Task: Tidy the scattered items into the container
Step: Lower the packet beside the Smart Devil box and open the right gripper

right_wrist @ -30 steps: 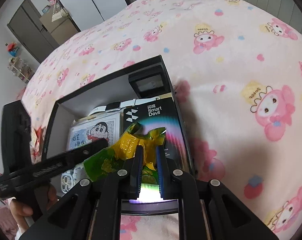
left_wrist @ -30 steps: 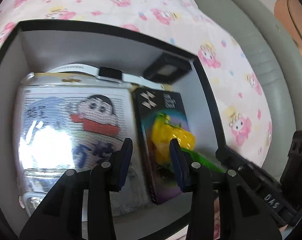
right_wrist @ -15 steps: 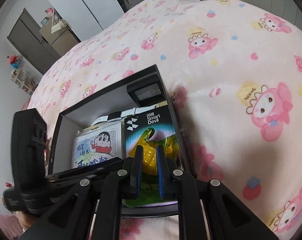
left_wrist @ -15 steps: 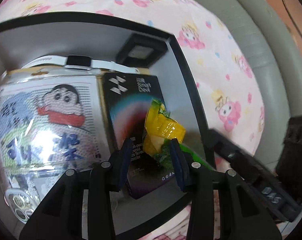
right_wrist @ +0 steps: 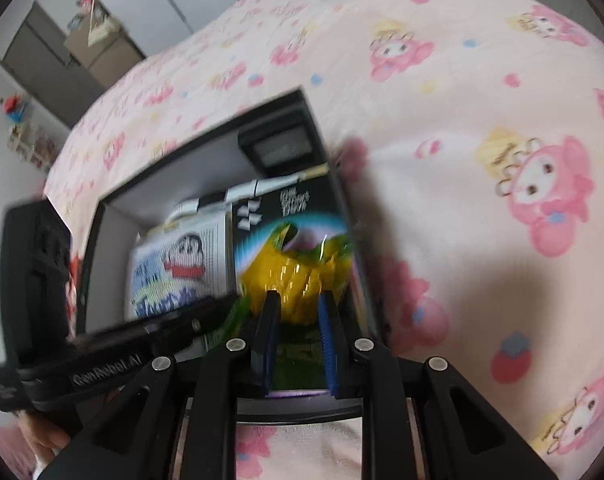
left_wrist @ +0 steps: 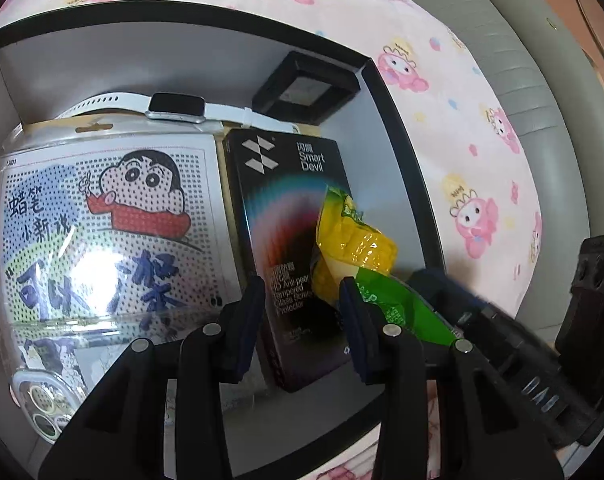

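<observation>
A black box (left_wrist: 402, 128) with white inside walls sits on a bed (right_wrist: 442, 128) that has a pink sheet with cartoon girls on it. The box is open at the top.

Many things lie in the box. A clear phone case (left_wrist: 102, 240) with a cartoon boy on its card lies on the left side. Just beside it, on the right, lies a black pack (left_wrist: 286, 208) with the words "Smart Devil". A white watch (left_wrist: 178, 108) lies behind them, near the back wall. A small black square thing (left_wrist: 306, 92) sits in the back right corner.

A yellow and green snack bag (left_wrist: 354, 248) rests on the black pack, inside the box, by the right wall. In the right wrist view the snack bag (right_wrist: 298, 276) is blurry.

The right gripper (right_wrist: 298, 320) points down into the box. Its fingers (right_wrist: 268, 332) are opening now. The bag is between them, but they do not seem to press on it. The blur makes it hard to be sure.

The left gripper (left_wrist: 302, 320) hangs over the near part of the box. Its fingers (left_wrist: 250, 320) are spread apart and hold nothing. The black pack shows in the gap between them, lower down. The right finger tip is just beside the green end of the bag.

A bit of a hand (right_wrist: 42, 440) shows at the bottom left, under the left gripper.
</observation>
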`<state>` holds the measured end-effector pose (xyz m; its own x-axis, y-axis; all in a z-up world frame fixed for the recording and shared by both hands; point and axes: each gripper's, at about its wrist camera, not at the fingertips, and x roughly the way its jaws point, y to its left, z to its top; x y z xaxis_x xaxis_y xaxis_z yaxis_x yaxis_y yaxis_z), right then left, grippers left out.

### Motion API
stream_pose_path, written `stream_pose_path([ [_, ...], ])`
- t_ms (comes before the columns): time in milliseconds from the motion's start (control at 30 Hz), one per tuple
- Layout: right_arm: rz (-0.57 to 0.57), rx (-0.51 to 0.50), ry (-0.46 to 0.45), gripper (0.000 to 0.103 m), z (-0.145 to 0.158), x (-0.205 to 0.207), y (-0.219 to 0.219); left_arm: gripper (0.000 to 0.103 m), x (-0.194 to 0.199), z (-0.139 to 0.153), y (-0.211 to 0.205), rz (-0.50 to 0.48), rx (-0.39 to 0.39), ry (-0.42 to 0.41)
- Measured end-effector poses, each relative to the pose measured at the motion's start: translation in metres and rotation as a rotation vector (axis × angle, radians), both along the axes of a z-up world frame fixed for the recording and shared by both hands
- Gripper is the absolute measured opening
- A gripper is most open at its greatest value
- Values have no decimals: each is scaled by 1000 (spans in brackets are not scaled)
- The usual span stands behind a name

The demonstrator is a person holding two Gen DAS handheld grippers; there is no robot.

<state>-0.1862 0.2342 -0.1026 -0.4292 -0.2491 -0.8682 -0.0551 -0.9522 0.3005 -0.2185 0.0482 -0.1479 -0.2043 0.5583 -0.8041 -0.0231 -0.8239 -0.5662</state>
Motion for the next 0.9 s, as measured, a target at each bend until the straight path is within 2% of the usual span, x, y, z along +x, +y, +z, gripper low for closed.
stream_pose_path([
  [100,0,-3,-11,16,-1,-2,0,38,4,2,-6,21,18,0],
  [267,73,-27,-44,16,-7,-4,-13,38,5,14,-16,81,26,42],
  [367,45,-24,-24,16,-4,-2,-9,38,0,21,-19,125,41,74],
  [533,-5,-54,-13,16,-2,-3,4,39,-22,6,-6,100,29,30],
  [900,-4,-75,-13,16,-2,-7,7,39,-5,3,6,30,30,-17],
])
